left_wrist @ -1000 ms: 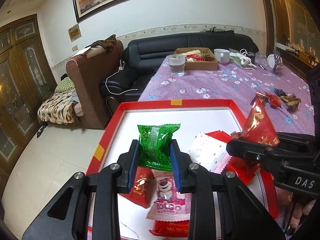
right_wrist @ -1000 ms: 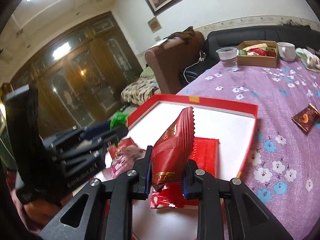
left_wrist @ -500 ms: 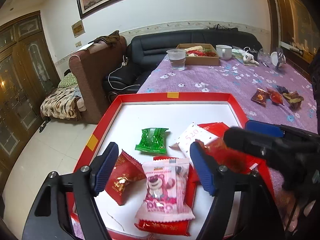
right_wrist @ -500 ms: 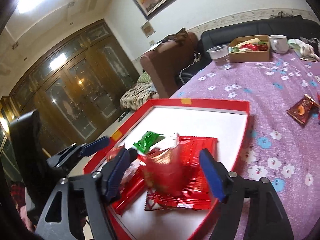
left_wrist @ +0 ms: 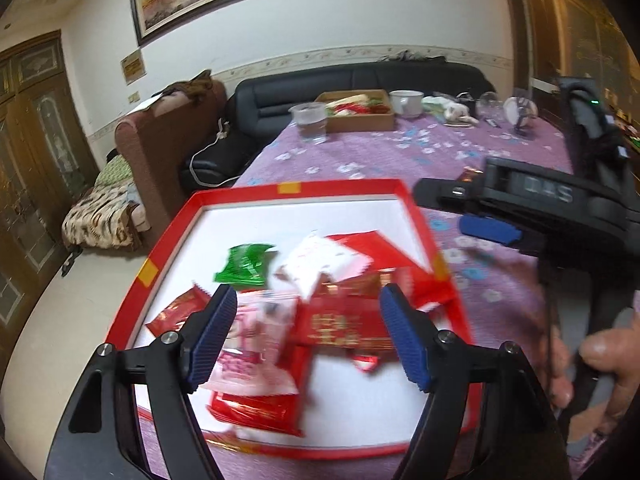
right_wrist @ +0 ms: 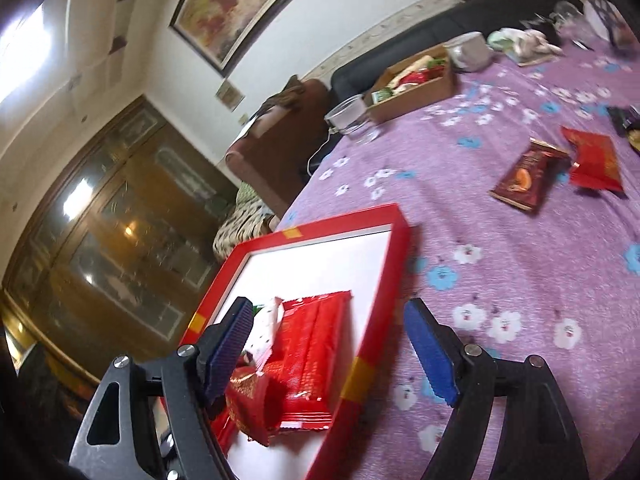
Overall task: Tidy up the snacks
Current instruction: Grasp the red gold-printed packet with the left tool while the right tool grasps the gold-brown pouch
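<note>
Snacks already lie piled in the red tray (left_wrist: pixel 168 246), near its front edge. Two packets (right_wrist: pixel 524 178) wait on the desk (right_wrist: pixel 500 280) beyond the tray's far right corner. Left tongs (left_wrist: pixel 306 338) and right tongs (right_wrist: pixel 338 354) gape, empty, the right having just widened.

Glossy foil snack packets (left_wrist: pixel 344 320) lie in a smooth red-rimmed cardboard tray (left_wrist: pixel 340 187) on a matt floral tablecloth (right_wrist: pixel 500 248).

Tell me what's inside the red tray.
The red tray holds a green packet, a white packet, a pink packet and several red packets. They overlap; anything beneath them is hidden.
</note>
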